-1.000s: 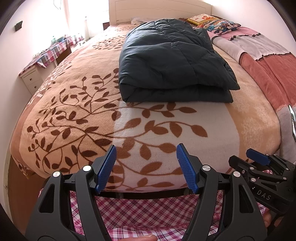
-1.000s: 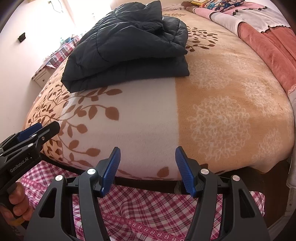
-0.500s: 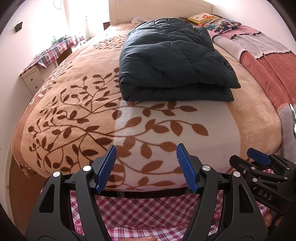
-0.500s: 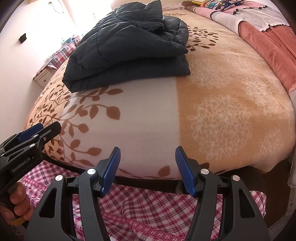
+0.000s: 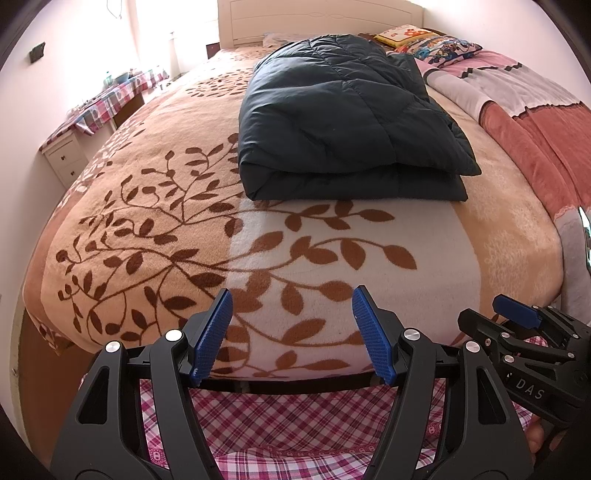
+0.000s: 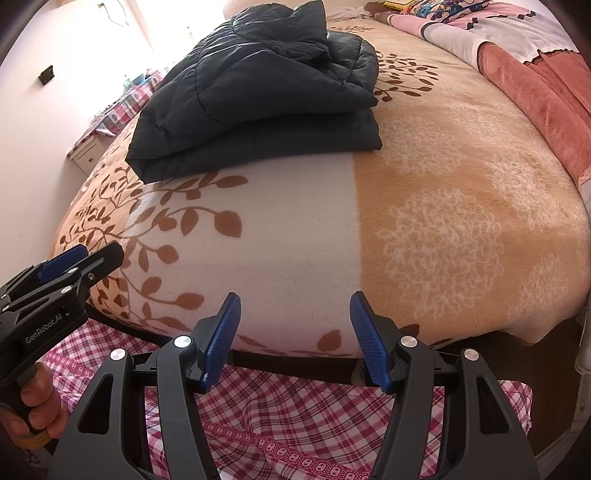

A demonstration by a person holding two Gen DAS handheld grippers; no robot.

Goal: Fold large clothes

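Tools, left tool point(image 5: 291, 332) and right tool point(image 6: 293, 334), hover wide open and empty near a folded navy puffer jacket point(image 5: 343, 122) whose springy padding may slump its top layer sideways.

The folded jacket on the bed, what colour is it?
The folded jacket is dark navy, almost black, with quilted stitching. The left wrist view shows it best.

A home bedroom: large bed point(image 5: 147, 206) under a leaf-patterned blanket, white headboard point(image 5: 314, 18), pillows point(image 5: 436, 46), pink quilt point(image 5: 517, 96), and perhaps a small white bedside cabinet point(image 5: 64, 158) by the wall.
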